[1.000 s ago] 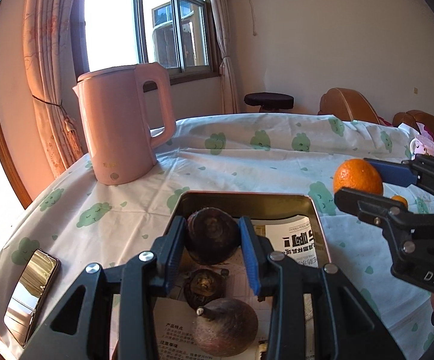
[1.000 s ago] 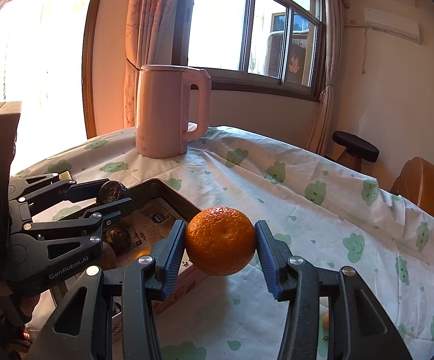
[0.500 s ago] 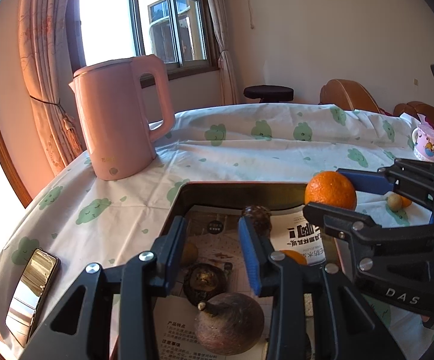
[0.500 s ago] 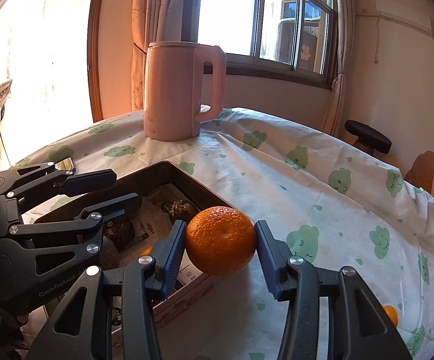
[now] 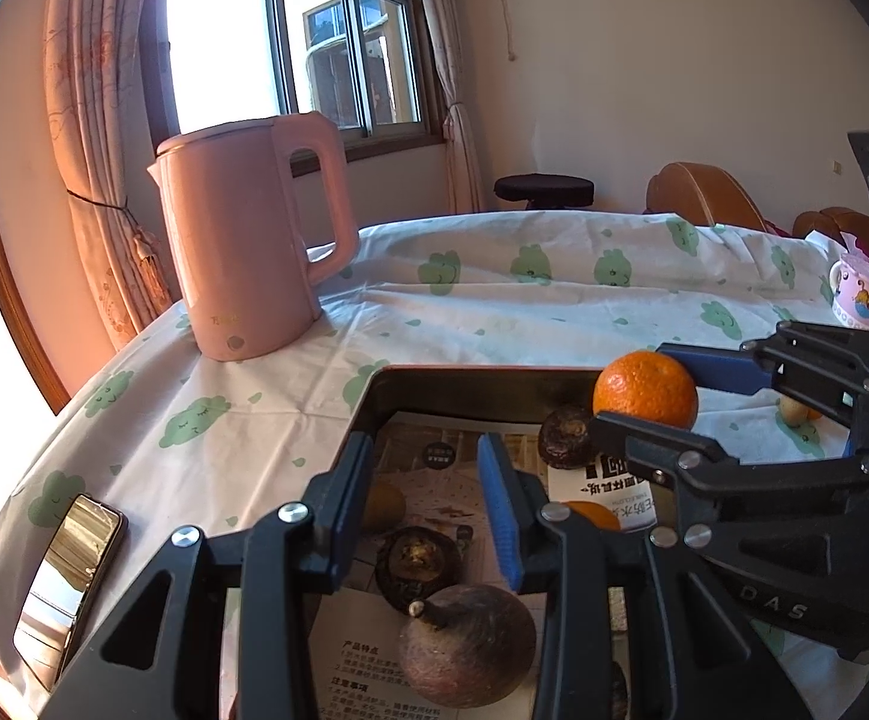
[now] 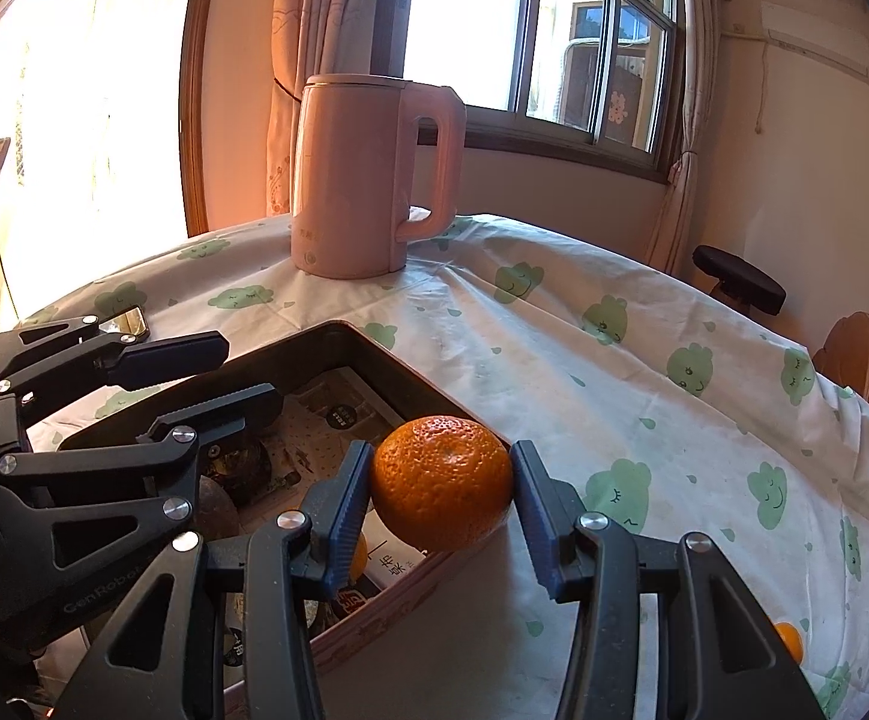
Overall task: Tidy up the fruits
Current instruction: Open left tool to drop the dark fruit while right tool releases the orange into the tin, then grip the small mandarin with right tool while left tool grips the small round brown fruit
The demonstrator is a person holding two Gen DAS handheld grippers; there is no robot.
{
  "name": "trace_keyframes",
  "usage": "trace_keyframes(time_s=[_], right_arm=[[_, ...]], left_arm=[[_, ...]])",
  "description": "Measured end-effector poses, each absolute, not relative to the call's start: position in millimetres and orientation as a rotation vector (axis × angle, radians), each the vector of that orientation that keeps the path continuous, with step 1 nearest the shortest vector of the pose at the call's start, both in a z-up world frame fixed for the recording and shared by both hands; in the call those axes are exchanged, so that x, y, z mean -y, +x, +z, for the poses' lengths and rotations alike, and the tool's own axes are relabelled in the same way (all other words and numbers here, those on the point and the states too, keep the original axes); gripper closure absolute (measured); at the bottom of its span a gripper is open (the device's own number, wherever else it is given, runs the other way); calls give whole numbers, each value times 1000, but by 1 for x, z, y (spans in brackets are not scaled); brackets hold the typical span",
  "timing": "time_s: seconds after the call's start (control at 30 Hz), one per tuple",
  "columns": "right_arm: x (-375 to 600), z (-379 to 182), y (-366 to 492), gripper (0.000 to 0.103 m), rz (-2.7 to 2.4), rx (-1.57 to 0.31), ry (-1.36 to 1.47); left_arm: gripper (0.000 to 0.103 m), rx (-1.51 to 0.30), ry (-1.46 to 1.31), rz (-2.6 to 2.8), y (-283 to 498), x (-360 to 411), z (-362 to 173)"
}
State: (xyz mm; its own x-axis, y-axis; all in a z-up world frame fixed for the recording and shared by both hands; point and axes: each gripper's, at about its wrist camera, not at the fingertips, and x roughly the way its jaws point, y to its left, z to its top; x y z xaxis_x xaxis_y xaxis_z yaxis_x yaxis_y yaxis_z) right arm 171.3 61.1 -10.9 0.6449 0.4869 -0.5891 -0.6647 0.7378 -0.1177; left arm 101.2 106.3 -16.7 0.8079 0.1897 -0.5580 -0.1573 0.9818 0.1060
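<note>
My right gripper (image 6: 442, 495) is shut on an orange (image 6: 442, 482) and holds it over the right rim of the box (image 6: 374, 342). The orange also shows in the left wrist view (image 5: 644, 398). My left gripper (image 5: 428, 495) is open and empty above the box (image 5: 482, 387). Inside the box lie a dark round fruit near the far wall (image 5: 566, 438), another dark fruit (image 5: 417, 561), a large brown fruit (image 5: 467, 645) and small oranges (image 5: 593, 516). The box floor is lined with printed paper.
A pink kettle (image 5: 248, 240) stands at the back left of the table. A phone (image 5: 68, 558) lies near the left edge. A small patterned cup (image 5: 857, 294) and loose small fruits (image 5: 794, 411) sit at the right. A small orange (image 6: 788, 642) lies on the cloth.
My left gripper let go of the dark fruit, which now lies near the box's far wall, and its jaws stand open. My right gripper moved the orange left to the box rim.
</note>
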Motion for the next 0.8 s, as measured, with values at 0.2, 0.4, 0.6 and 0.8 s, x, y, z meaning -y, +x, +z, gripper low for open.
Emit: trace_keyframes(time_s=[0.2, 0.4, 0.6, 0.8], right_arm=[[-63, -12, 172, 54, 676, -565, -342], [-57, -11, 174, 42, 678, -558, -316], [-47, -5, 173, 40, 670, -543, -292], [-22, 7, 174, 38, 648, -536, -273]], left_arm=[[54, -605, 50, 216, 99, -111, -17], [34, -596, 25, 247, 95, -120, -14], [24, -589, 35, 249, 95, -114, -12], [5, -562, 50, 221, 92, -99, -6]])
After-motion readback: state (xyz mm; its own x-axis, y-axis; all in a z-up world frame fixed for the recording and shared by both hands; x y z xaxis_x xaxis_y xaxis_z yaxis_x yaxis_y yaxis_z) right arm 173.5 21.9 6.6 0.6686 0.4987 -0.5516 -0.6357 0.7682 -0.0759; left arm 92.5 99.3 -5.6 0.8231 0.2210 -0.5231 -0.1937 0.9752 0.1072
